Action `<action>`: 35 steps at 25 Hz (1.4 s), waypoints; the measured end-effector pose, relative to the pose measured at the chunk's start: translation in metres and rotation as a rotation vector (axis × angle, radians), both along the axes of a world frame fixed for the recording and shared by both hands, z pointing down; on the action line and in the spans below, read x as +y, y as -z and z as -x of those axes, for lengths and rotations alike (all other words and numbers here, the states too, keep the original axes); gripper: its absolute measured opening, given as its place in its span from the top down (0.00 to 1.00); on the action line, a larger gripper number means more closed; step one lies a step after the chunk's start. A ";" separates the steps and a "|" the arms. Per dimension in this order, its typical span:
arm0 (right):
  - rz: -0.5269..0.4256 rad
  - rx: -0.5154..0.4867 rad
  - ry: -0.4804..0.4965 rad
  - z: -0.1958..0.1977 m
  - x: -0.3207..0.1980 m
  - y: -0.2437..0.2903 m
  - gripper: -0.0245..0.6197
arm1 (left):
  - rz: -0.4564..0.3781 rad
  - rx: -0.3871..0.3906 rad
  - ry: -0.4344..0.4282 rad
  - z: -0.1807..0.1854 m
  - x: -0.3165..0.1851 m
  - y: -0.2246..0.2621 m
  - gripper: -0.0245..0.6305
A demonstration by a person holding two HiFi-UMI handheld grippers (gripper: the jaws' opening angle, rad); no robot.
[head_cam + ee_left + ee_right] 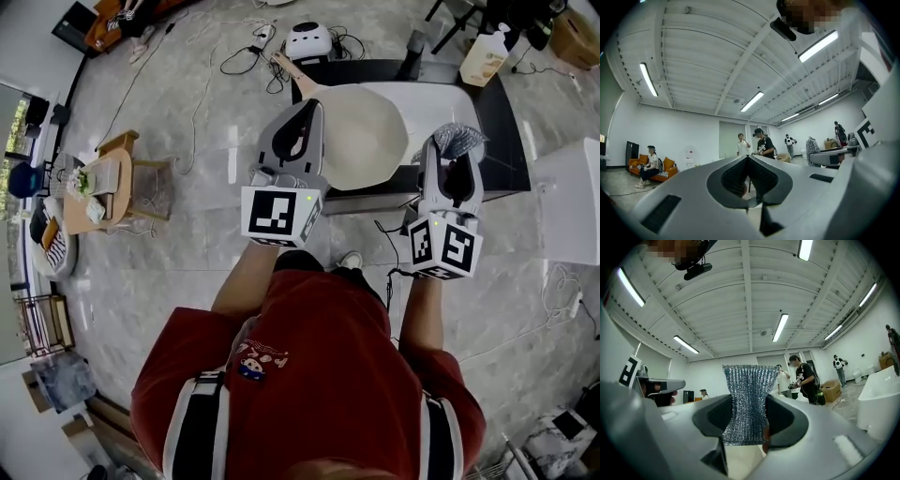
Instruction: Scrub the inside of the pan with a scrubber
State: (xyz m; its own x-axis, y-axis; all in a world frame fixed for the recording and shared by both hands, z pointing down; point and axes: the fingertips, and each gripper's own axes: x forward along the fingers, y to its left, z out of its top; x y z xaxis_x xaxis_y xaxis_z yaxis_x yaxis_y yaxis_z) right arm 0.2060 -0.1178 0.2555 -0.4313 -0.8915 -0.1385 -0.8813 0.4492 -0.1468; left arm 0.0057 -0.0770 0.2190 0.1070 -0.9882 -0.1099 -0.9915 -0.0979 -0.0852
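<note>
Right gripper view: scrubber (pixel 749 399) between jaws

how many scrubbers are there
1: the scrubber is pinched between the right gripper's jaws. No other shows, though the pan could hide one.

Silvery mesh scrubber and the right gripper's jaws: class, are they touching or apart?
Touching. The right gripper view shows the silvery mesh scrubber pinched at its waist between both jaws of the right gripper.

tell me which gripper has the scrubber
The right gripper: its jaws clamp the silvery mesh scrubber. The left gripper has its jaws together with nothing between them.
</note>
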 end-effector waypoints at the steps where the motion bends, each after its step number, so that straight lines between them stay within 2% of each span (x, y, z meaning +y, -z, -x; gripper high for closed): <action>1: 0.004 0.000 0.004 0.002 -0.005 -0.001 0.62 | 0.004 -0.003 0.002 0.002 -0.004 0.000 0.95; 8: 0.058 0.031 0.012 0.030 -0.033 -0.026 0.62 | 0.022 0.021 -0.006 0.026 -0.040 -0.021 0.95; 14: 0.110 0.060 -0.044 0.069 -0.060 -0.048 0.62 | 0.034 0.050 -0.088 0.058 -0.086 -0.049 0.96; 19: 0.170 0.092 -0.130 0.087 -0.083 -0.073 0.62 | 0.078 0.068 -0.182 0.068 -0.121 -0.077 0.96; 24: 0.268 0.119 -0.225 0.098 -0.098 -0.118 0.62 | 0.128 0.088 -0.269 0.069 -0.146 -0.099 0.95; 28: 0.357 0.143 -0.301 0.102 -0.110 -0.159 0.62 | 0.124 0.093 -0.323 0.071 -0.162 -0.114 0.95; 35: 0.577 0.106 -0.381 0.099 -0.116 -0.238 0.62 | 0.194 0.105 -0.418 0.061 -0.179 -0.137 0.96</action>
State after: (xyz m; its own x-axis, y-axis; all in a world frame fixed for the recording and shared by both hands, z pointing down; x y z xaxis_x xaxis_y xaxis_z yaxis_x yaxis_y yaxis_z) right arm 0.1073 -0.2340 0.4933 -0.0587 -0.9016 0.4285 -0.9847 -0.0183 -0.1734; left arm -0.0550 -0.2560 0.3555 0.4980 -0.8662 0.0410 -0.8661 -0.4945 0.0730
